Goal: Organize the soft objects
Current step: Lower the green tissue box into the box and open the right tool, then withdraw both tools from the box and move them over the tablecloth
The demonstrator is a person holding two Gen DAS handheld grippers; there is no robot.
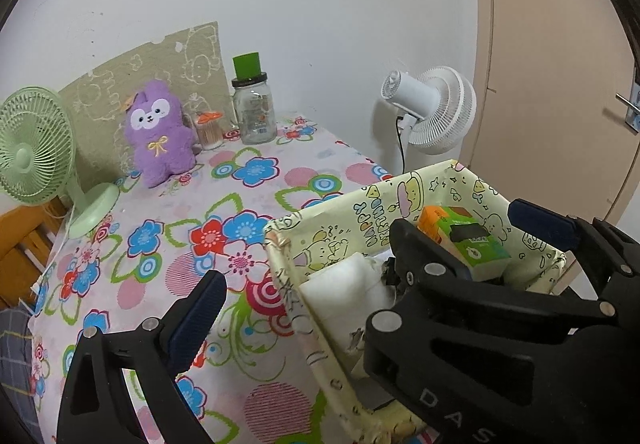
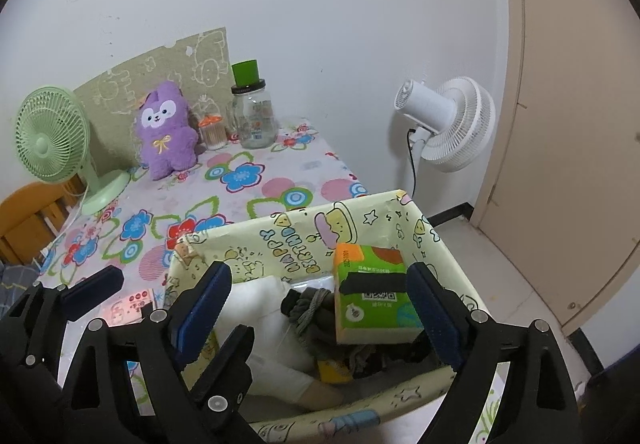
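A yellow cartoon-print box [image 2: 280, 240] stands at the near right edge of the flowered table [image 2: 248, 200]. In it lie a green and orange tissue pack [image 2: 372, 296], a white soft bundle [image 2: 260, 296] and dark knotted cloth [image 2: 312, 304]. My right gripper [image 2: 320, 276] is open over the box, its right pad beside the tissue pack and its left pad well away from it. My left gripper [image 1: 366, 244] is open and straddles the box's left wall [image 1: 288, 284]. A purple plush [image 1: 160, 132] sits upright at the back of the table, far from both grippers.
A green desk fan [image 1: 32, 152] stands at the back left. A glass jar with a green lid [image 1: 254, 112] and a small swab jar [image 1: 209, 130] stand beside the plush. On the floor right of the table are a white fan [image 1: 436, 108] and a door [image 1: 560, 84].
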